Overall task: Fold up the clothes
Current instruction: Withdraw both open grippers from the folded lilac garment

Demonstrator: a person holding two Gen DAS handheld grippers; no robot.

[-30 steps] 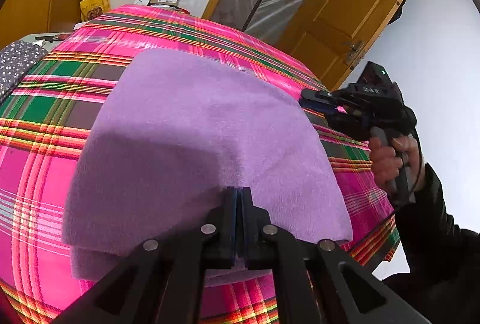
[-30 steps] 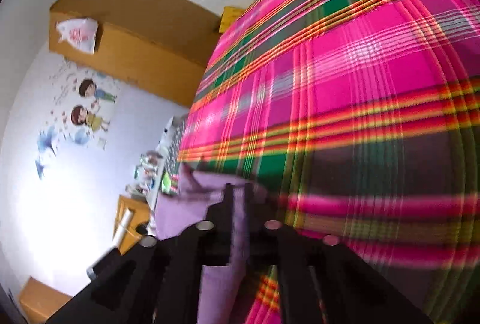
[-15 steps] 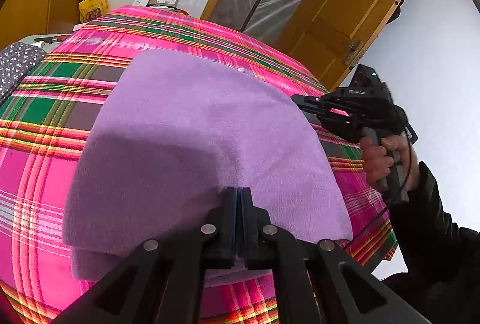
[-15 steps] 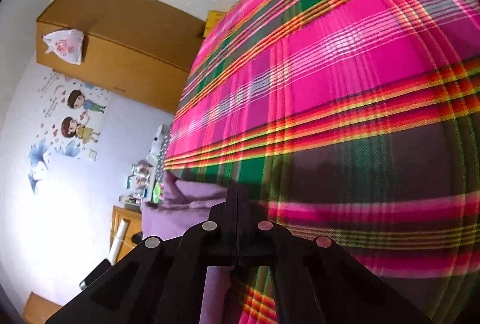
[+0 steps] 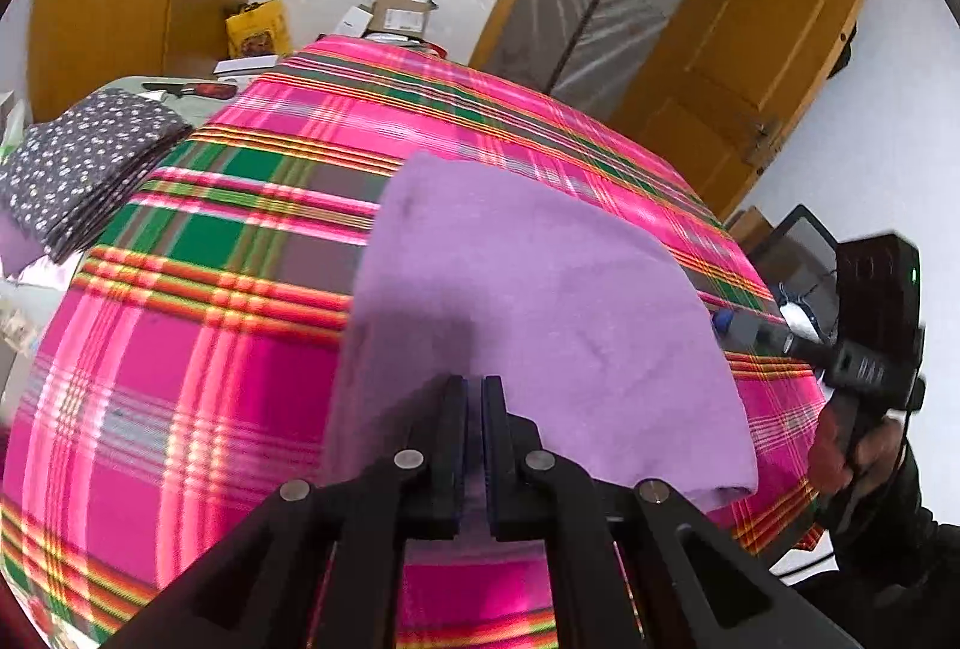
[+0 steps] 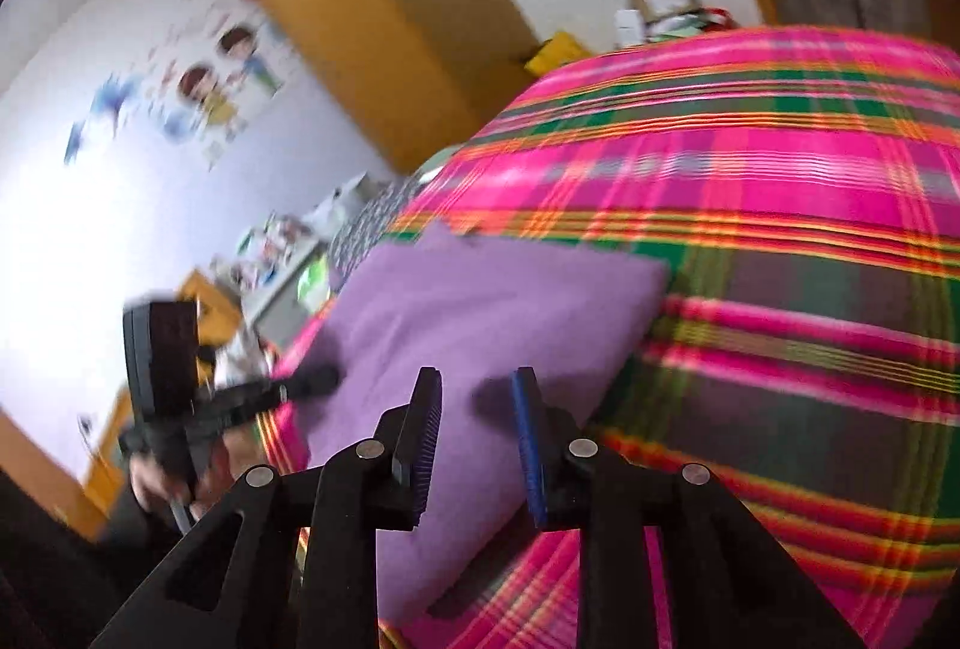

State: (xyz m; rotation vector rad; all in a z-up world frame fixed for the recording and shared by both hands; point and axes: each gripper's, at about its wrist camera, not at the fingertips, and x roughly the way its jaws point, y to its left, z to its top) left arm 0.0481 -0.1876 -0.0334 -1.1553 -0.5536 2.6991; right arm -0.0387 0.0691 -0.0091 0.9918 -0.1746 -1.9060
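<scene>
Two claws: left (image 5: 475, 391) pinches purple cloth (image 5: 540, 301) (folded); right (image 6: 477, 397) just opened.

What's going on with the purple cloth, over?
Left gripper shut on the purple cloth's near edge. Right gripper just opened, nothing between its jaws. Cloth folded on the plaid cover. Nothing in the way.

- My work surface is a bed under a pink plaid bedspread (image 5: 198, 367) with green and orange stripes.
- A folded purple cloth (image 5: 540, 301) lies flat on that bedspread, near its front edge.
- Left of the purple cloth, beside the bedspread's edge, I see a stack of dark dotted fabric (image 5: 78, 163).
</scene>
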